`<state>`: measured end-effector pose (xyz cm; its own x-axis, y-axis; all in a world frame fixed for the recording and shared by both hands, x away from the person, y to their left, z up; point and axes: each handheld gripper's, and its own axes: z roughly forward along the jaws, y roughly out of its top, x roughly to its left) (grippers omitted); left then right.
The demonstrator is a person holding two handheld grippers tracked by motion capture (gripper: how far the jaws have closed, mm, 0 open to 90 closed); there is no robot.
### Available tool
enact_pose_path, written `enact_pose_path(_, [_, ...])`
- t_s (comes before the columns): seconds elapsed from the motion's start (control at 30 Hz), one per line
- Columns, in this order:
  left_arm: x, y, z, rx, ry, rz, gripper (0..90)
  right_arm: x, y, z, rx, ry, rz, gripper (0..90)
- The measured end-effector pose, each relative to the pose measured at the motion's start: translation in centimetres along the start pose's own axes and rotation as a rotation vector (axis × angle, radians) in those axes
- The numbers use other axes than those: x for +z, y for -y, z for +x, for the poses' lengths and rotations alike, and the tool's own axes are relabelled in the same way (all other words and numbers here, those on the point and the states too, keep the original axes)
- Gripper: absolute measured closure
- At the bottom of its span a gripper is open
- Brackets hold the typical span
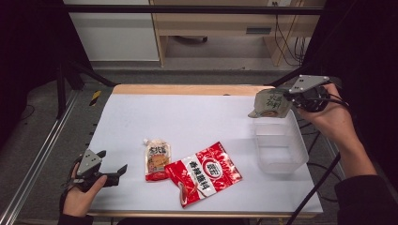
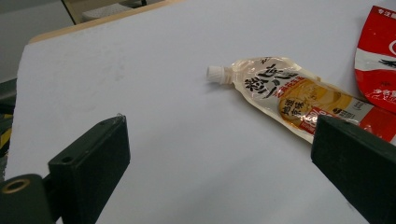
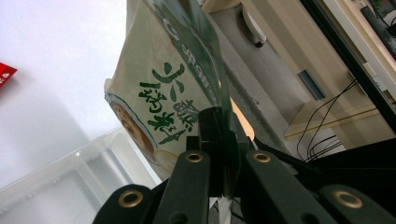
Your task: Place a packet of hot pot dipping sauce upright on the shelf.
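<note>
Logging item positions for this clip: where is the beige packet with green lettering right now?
In the high view the beige packet hangs at the table's far right, clamped in the right gripper just above the clear plastic bin.

green Chinese characters on held pouch (image 3: pixel 161 93), black on spouted pouch (image 2: pixel 285 91)

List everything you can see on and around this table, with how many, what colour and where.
Green-lettered pouch: one, beige with green writing, held in the air above the container's far end by the right gripper.
Clear container: one, see-through plastic, right side of the table, nothing visible inside.
Spouted pouch: one, clear and yellow with a white cap, lying flat near the table's middle.
Red packet: one, red and white, lying beside the spouted pouch, overlapping its lower edge.
Table: one, white top with a wooden far edge.
Left gripper: one, black, open, near the table's left front corner.
Right gripper: one, black, shut on the green-lettered pouch.
</note>
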<state>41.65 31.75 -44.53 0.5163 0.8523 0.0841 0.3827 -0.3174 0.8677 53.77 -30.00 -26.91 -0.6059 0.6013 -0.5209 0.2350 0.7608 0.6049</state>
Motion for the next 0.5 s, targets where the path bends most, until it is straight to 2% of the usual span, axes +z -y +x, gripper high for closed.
enact_pose_path(0.37, [0.0,0.0,-0.1,0.005,0.012,0.001,4.6,0.3,0.7,-0.4,0.015,0.012,0.018,90.0])
enact_pose_path(0.5, [-0.2,-0.1,0.2,-0.007,0.008,-0.012,4.3,0.5,1.2,-0.5,0.027,0.035,0.024,90.0])
